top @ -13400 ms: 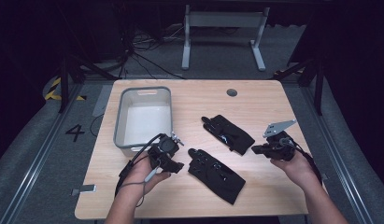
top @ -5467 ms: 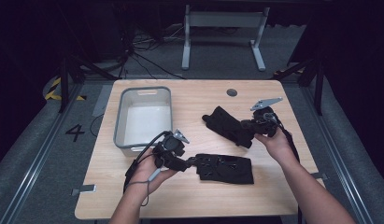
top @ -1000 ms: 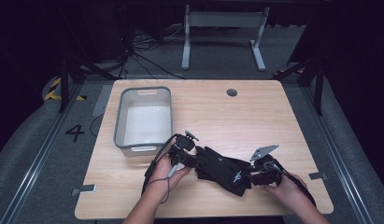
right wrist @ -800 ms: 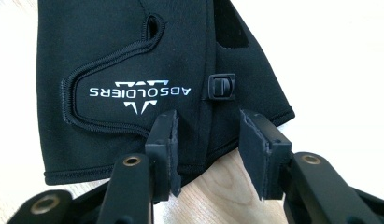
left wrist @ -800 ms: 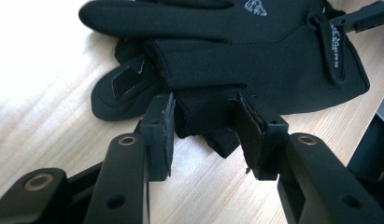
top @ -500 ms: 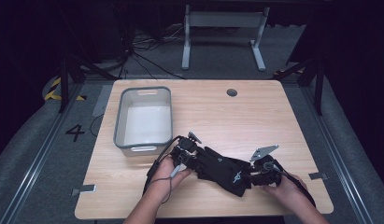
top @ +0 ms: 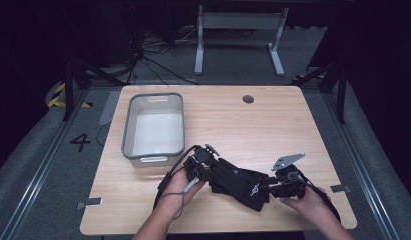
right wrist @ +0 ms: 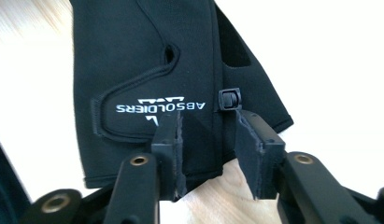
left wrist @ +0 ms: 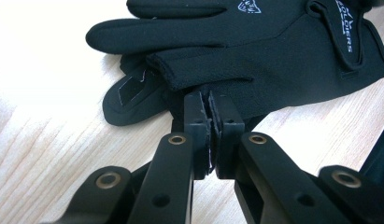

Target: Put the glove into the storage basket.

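Two black gloves (top: 238, 182) lie stacked near the table's front edge, slanting from upper left to lower right. My left gripper (top: 202, 166) is at their left end. In the left gripper view it (left wrist: 209, 95) is shut on the tip of a finger of the lower glove (left wrist: 133, 100), just under the upper glove (left wrist: 273, 42). My right gripper (top: 273, 189) is at the right end. In the right gripper view it (right wrist: 208, 126) stands open, its jaws straddling the cuff of the glove (right wrist: 133, 60) printed ABSOLDIERS, beside a small clip (right wrist: 229, 99).
A grey bin (top: 128, 127) with a white inside stands at the table's left, just behind my left gripper. The wooden table (top: 273, 125) has a round cable hole (top: 248, 99) at the back. Metal rails and cables lie on the floor around it.
Several seconds ago the gloves lay apart; now they are stacked. Over the last second my left gripper edged slightly right onto the glove's finger end, and the right gripper has hardly moved.
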Tool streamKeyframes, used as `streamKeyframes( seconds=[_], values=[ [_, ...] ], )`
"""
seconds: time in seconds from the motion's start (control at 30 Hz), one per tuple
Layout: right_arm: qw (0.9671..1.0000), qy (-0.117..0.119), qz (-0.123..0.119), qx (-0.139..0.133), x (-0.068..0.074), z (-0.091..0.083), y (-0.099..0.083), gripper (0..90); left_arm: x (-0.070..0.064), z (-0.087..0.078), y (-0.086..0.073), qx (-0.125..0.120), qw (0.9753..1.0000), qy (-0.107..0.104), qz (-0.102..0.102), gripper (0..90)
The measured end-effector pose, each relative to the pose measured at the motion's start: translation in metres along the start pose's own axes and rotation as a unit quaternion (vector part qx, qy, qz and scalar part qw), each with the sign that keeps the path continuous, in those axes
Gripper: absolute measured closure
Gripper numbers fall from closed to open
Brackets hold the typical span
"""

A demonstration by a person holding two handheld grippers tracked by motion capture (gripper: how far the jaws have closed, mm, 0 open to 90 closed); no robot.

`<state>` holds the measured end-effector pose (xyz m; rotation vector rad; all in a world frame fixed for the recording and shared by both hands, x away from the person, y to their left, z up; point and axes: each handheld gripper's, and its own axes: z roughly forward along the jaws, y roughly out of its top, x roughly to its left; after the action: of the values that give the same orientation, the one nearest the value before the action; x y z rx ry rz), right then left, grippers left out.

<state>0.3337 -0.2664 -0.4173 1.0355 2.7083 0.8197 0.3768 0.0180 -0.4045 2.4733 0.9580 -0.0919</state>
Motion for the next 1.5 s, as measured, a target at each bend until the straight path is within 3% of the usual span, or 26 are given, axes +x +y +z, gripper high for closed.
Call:
streamKeyframes(
  seconds=[0.13,0.27,0.37,0.53,0.63,1.07,1.33,1.5],
  values=[
    [0.9999,0.002,0.008,0.011,0.001,-0.005,-0.001,63.7,-0.003,0.000,0.001,0.001,1.0000,0.002,0.005,86.7],
    [0.9991,-0.010,0.016,0.039,-0.003,0.001,-0.005,63.7,-0.004,-0.001,0.001,0.004,1.0000,0.003,0.007,86.7],
    [0.9984,-0.002,0.027,0.049,-0.007,0.007,-0.007,64.4,-0.004,-0.001,0.001,0.003,1.0000,0.002,0.007,86.7],
    [0.9973,-0.001,0.042,0.060,-0.004,0.010,-0.006,77.3,-0.005,0.000,0.001,0.003,0.9999,0.004,0.009,86.7],
    [0.9975,-0.006,0.034,0.062,-0.001,0.008,-0.004,83.0,-0.005,-0.001,0.001,0.002,0.9999,0.005,0.011,86.8],
    [0.9993,-0.033,0.019,0.004,0.001,-0.034,0.008,84.9,-0.020,-0.023,-0.003,-0.024,0.9992,0.016,0.028,86.9],
    [0.9986,-0.053,-0.007,-0.005,-0.007,-0.034,0.018,84.9,-0.026,-0.024,-0.009,-0.022,0.9990,0.023,0.031,86.8],
    [0.9984,-0.056,-0.012,-0.003,-0.013,-0.029,0.023,84.9,-0.030,-0.022,-0.012,-0.019,0.9991,0.023,0.032,86.9]
  ],
)
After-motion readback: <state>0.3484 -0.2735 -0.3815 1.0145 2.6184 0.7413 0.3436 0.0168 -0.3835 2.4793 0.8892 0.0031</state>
